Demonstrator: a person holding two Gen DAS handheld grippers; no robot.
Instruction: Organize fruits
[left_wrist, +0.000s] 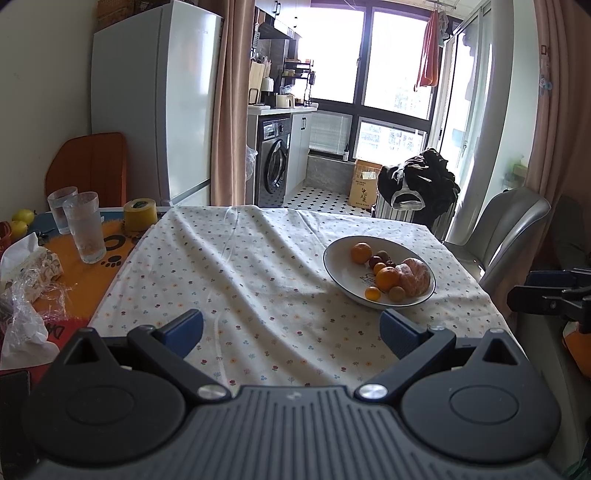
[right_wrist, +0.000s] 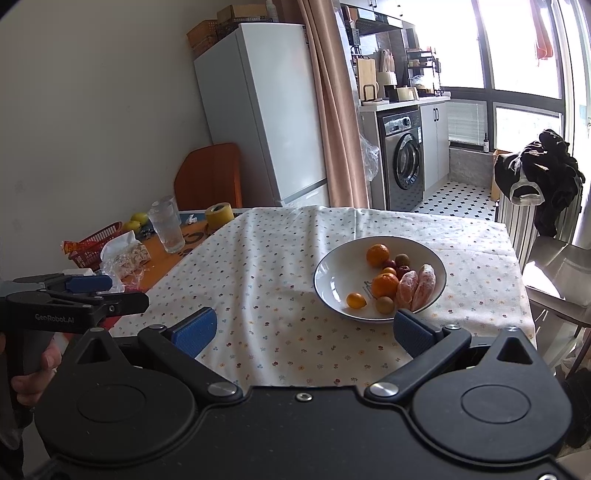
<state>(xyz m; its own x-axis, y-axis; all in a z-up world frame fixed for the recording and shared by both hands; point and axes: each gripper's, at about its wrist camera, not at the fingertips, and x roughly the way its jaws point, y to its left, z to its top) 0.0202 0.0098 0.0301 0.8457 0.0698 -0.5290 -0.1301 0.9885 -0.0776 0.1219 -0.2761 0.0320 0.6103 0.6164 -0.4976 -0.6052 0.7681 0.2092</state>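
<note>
Right wrist only: hand (right_wrist: 35, 373) on left tool (right_wrist: 110, 291).

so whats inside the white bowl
The white bowl holds two oranges, peeled citrus halves, two small yellow-orange citrus fruits, brown and dark red fruit; anything beneath them is hidden.

white bowl (right_wrist: 328, 284), orange fruit (right_wrist: 377, 254), floral tablecloth (right_wrist: 258, 258)

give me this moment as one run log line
left claw: open, empty | right claw: open, empty | fruits: in bowl | stage: no grasp
</note>
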